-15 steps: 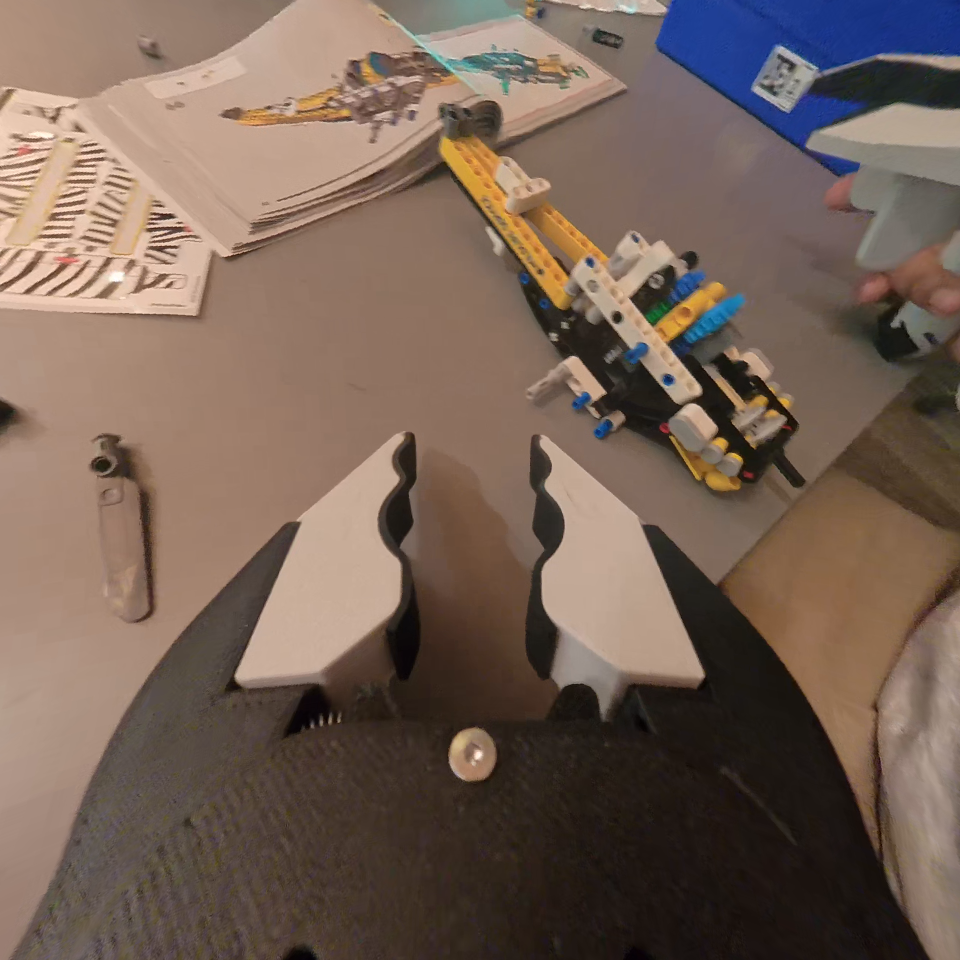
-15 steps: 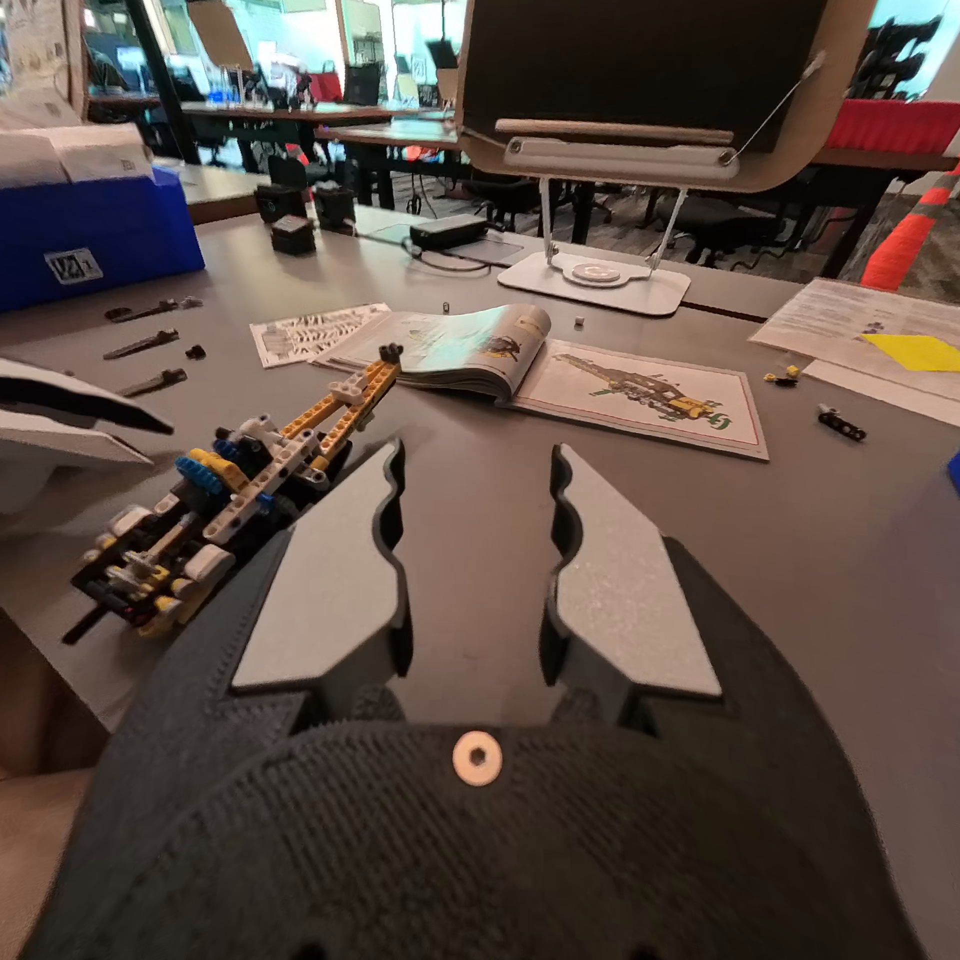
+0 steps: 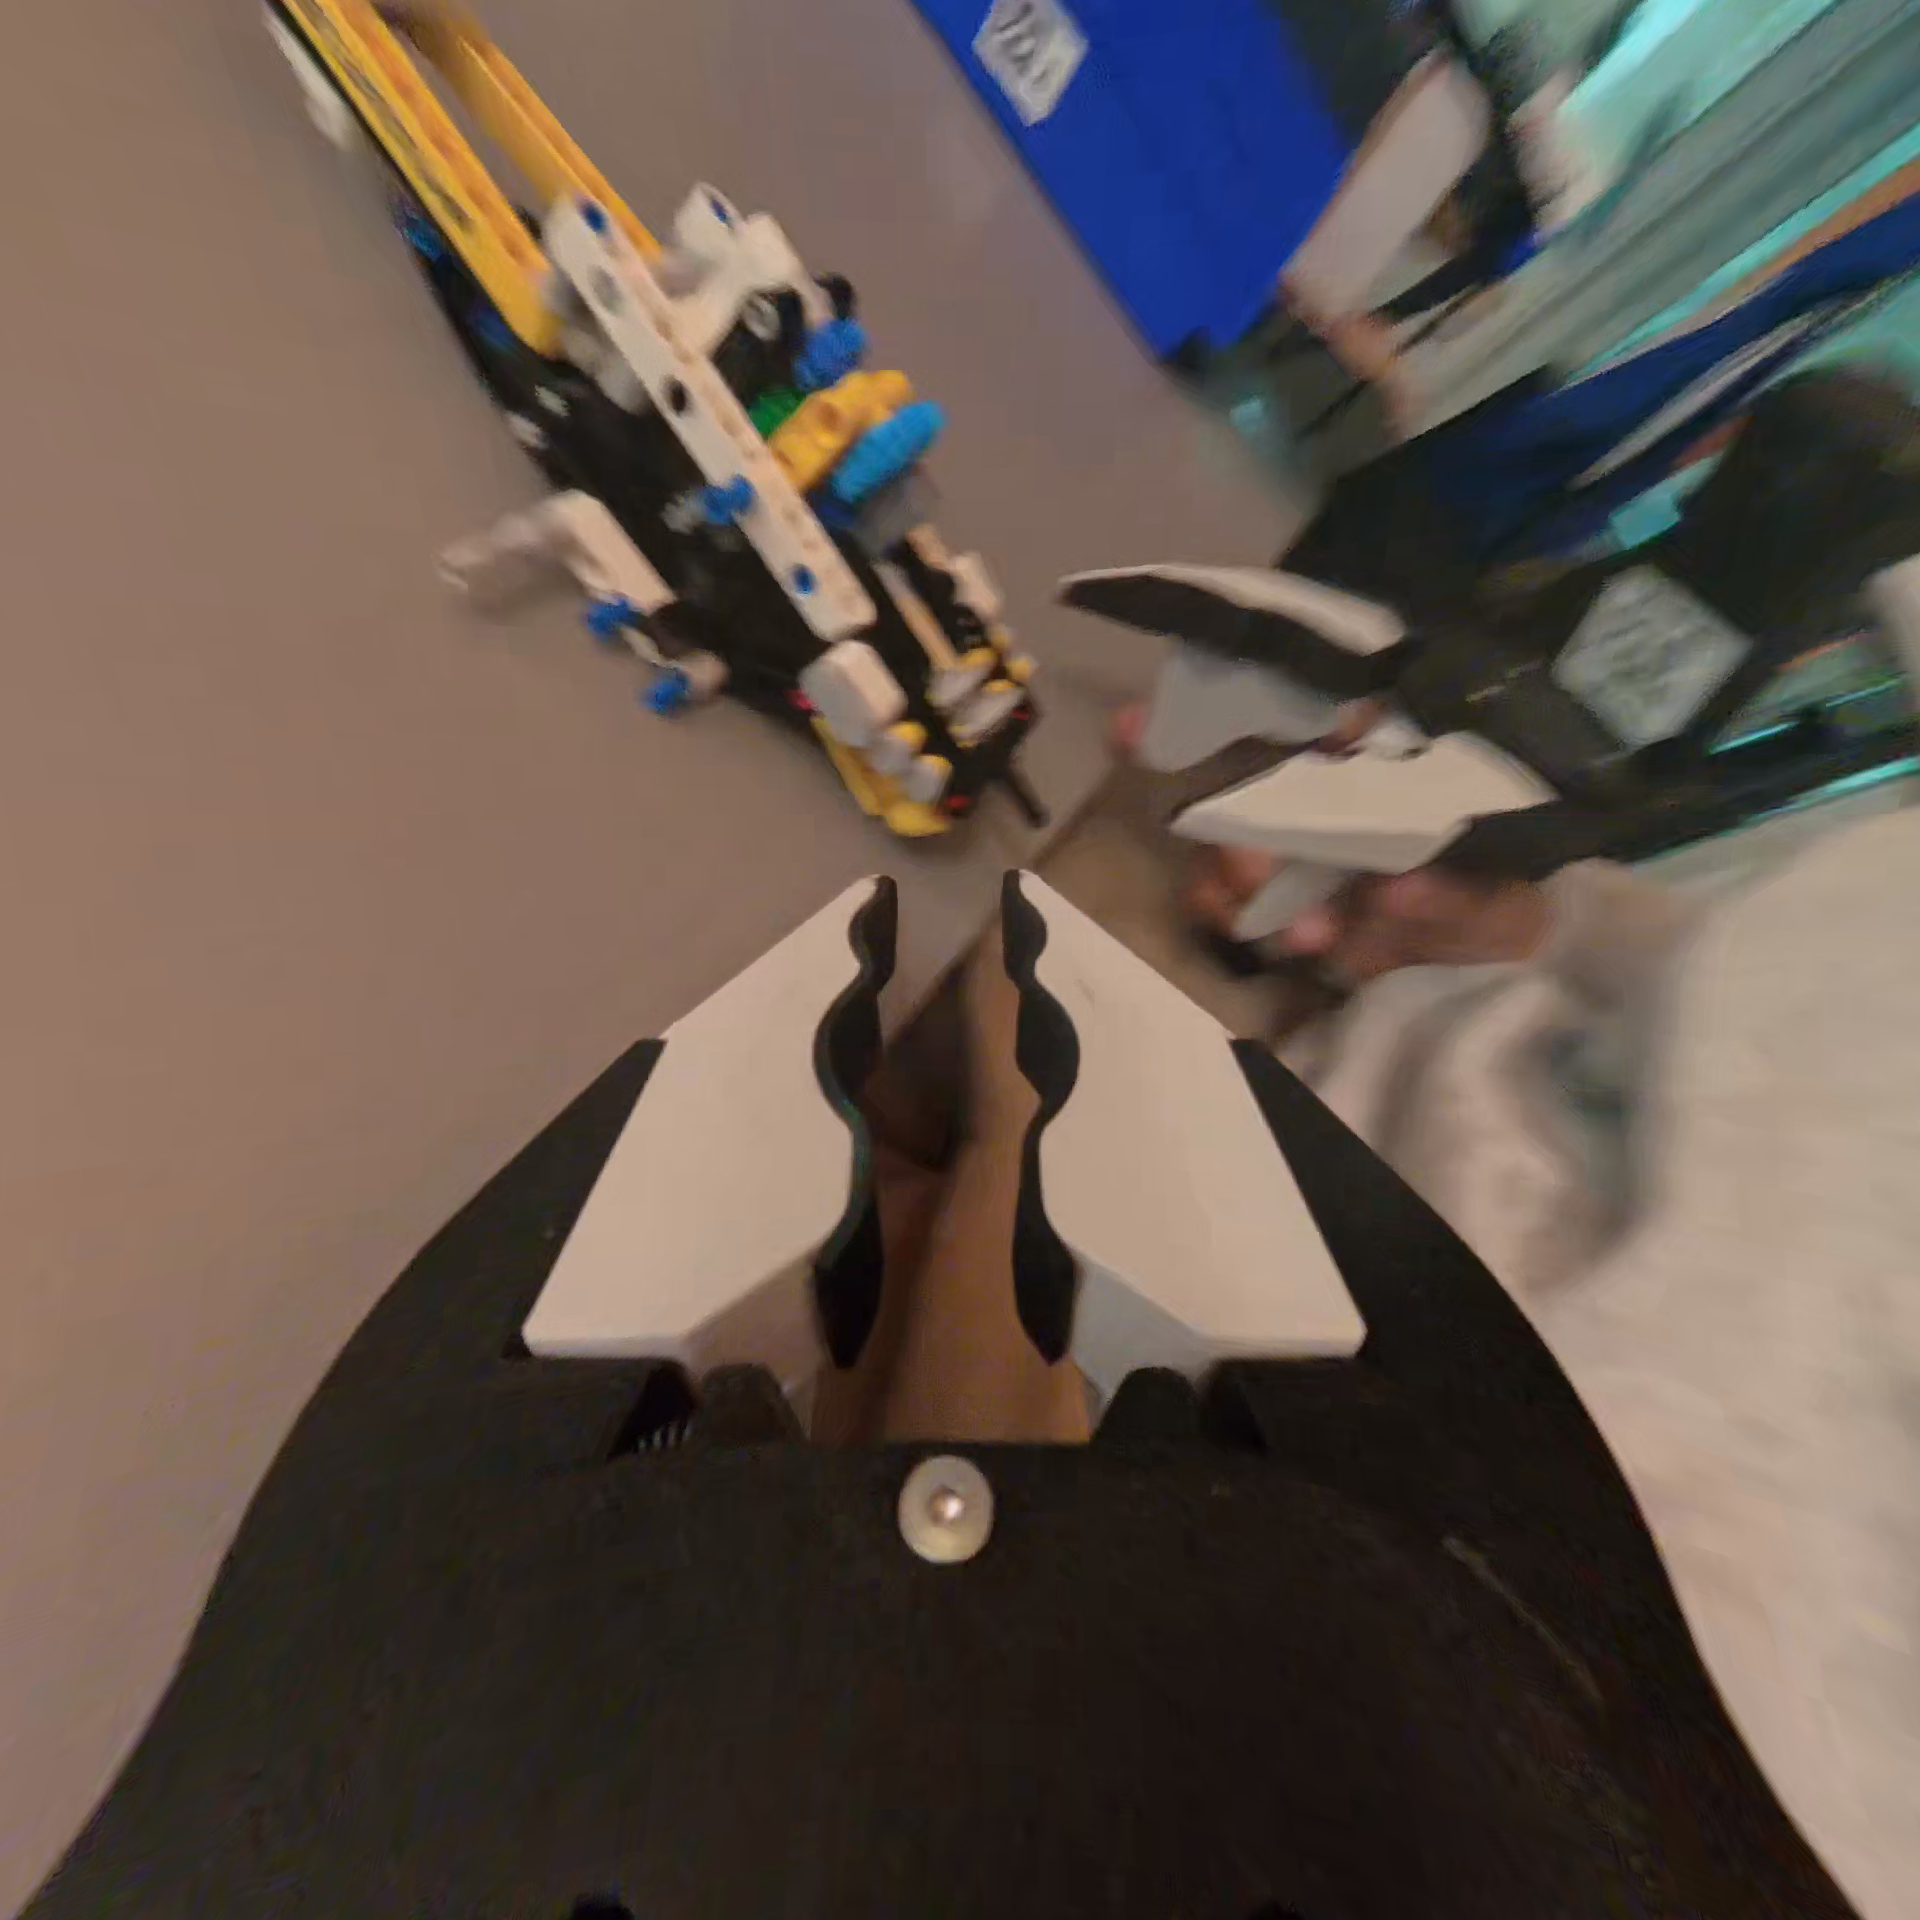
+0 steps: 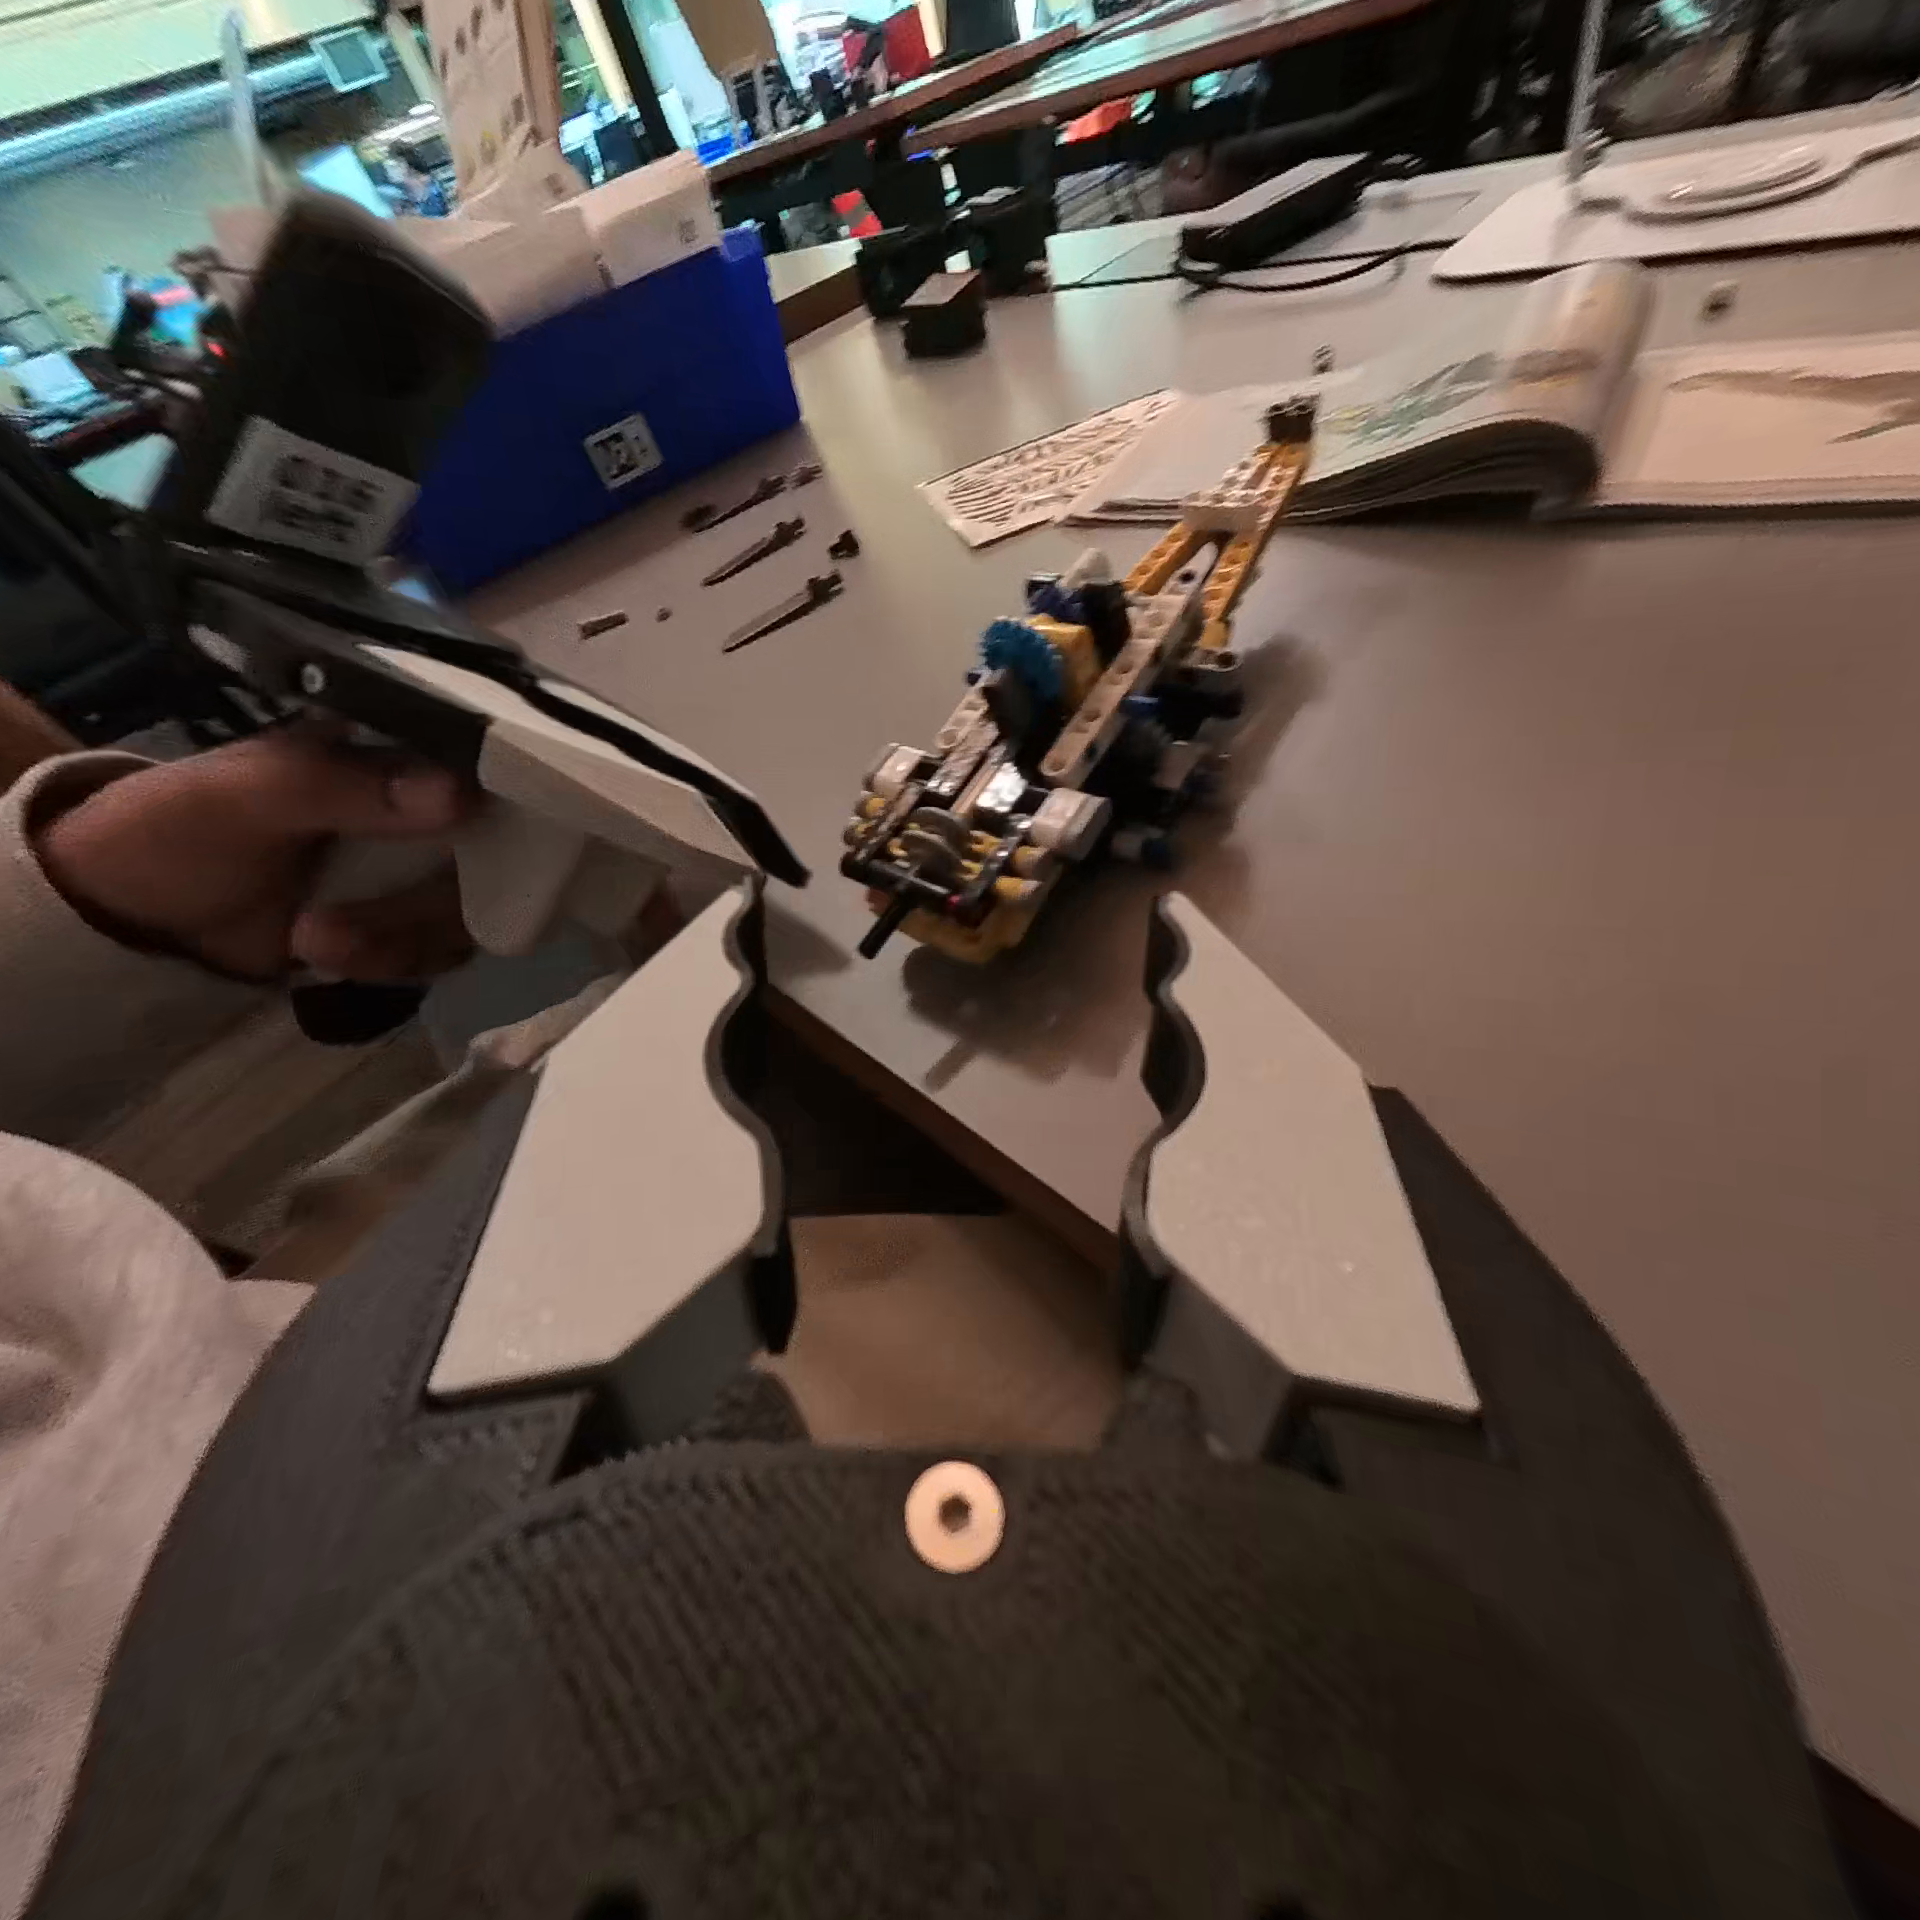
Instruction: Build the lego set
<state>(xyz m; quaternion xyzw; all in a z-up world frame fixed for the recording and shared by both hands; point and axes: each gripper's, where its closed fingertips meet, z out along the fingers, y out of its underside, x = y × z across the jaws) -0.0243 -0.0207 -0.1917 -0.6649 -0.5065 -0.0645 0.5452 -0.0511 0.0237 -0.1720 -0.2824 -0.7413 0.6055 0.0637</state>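
Observation:
The partly built Lego model (image 3: 727,499), with yellow beams, a white beam, black frame and blue gears, lies on the grey table (image 3: 260,727). It also shows in the right wrist view (image 4: 1039,758). My left gripper (image 3: 948,894) is empty, its jaws a narrow gap apart, over the table's front edge just short of the model's near end. My right gripper (image 4: 956,904) is open wide and empty, at the table edge facing the model's near end. Each gripper shows in the other view: the right (image 3: 1122,707), the left's fingers (image 4: 623,769).
A blue bin (image 4: 623,384) stands at the back left. An open instruction booklet (image 4: 1558,416) and a striped sticker sheet (image 4: 1049,468) lie beyond the model. Several loose dark pieces (image 4: 769,551) lie near the bin. A person's hand (image 4: 229,852) holds the left gripper.
Both grippers have swung toward the model's near end at the table edge. The left jaws have narrowed. The right jaws have opened wider. The model has not moved.

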